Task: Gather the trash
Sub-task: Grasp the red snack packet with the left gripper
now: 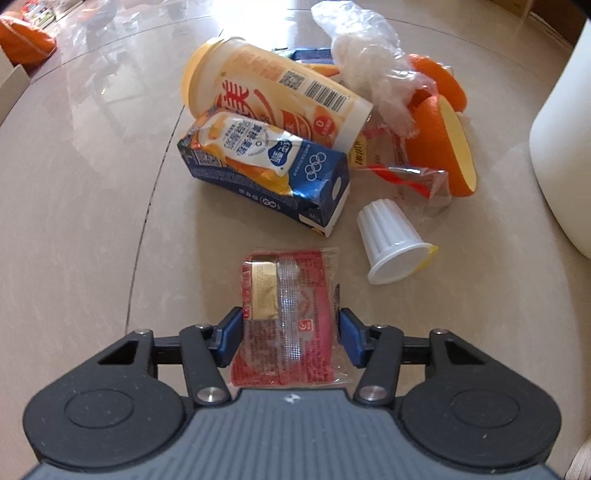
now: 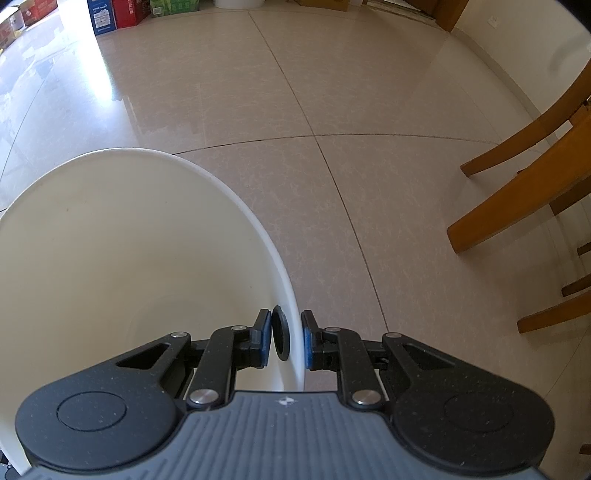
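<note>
In the left wrist view a pile of trash lies on the tiled floor. It holds a yellow drink cup (image 1: 280, 88) on its side, a blue milk carton (image 1: 273, 173), crumpled clear plastic (image 1: 373, 70), orange peel (image 1: 439, 144) and a small white ribbed cup (image 1: 391, 243). A flat red snack wrapper (image 1: 288, 314) sits between the blue pads of my left gripper (image 1: 290, 336), which touch both its side edges. My right gripper (image 2: 284, 339) is shut on the rim of a white bin (image 2: 110, 240), one finger inside against a black round fitting (image 2: 280, 338).
The white bin (image 1: 561, 147) stands just right of the pile. Wooden chair legs (image 2: 517, 192) rise at the right of the right wrist view. Boxes (image 2: 110, 14) line the far wall. Glossy beige tiles (image 2: 332, 110) stretch ahead of the bin.
</note>
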`<action>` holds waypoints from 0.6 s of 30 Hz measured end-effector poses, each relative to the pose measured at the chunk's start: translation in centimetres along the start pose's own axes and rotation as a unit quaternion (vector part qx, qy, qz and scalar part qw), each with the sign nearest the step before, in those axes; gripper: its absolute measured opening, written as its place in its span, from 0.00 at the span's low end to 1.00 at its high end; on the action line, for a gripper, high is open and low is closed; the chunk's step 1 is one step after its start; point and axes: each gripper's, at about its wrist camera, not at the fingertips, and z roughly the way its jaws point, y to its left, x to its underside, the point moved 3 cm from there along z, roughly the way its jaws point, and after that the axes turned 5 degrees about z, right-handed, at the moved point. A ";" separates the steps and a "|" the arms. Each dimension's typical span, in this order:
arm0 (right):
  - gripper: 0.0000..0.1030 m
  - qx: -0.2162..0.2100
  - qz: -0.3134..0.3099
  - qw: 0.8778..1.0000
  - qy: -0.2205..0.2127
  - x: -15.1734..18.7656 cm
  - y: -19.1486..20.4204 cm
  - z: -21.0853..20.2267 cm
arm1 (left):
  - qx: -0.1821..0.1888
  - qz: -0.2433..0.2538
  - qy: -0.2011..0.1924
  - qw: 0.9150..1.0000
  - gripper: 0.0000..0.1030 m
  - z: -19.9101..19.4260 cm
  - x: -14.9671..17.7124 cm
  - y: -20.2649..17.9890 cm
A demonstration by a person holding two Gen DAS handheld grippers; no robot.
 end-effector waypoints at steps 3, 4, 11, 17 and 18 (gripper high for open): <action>0.19 0.001 -0.001 1.000 0.000 -0.1 -0.1 0.0 | 0.006 0.017 0.002 1.000 0.52 -1.0 -0.3 0.2; 0.19 0.000 -0.001 1.000 0.000 0.0 -0.1 0.0 | 0.011 0.027 0.007 1.000 0.52 -1.4 -0.5 0.1; 0.19 -0.002 0.004 1.000 0.007 -0.5 -0.3 0.1 | 0.050 0.095 0.018 0.994 0.52 -7.6 -2.7 -1.5; 0.20 0.001 0.001 1.000 0.002 -0.6 -0.2 0.2 | 0.090 0.161 -0.024 0.983 0.52 -15.7 -8.8 -4.4; 0.20 0.002 0.002 1.000 0.002 -0.6 -0.2 0.2 | 0.098 0.173 -0.036 0.979 0.52 -17.0 -10.1 -5.4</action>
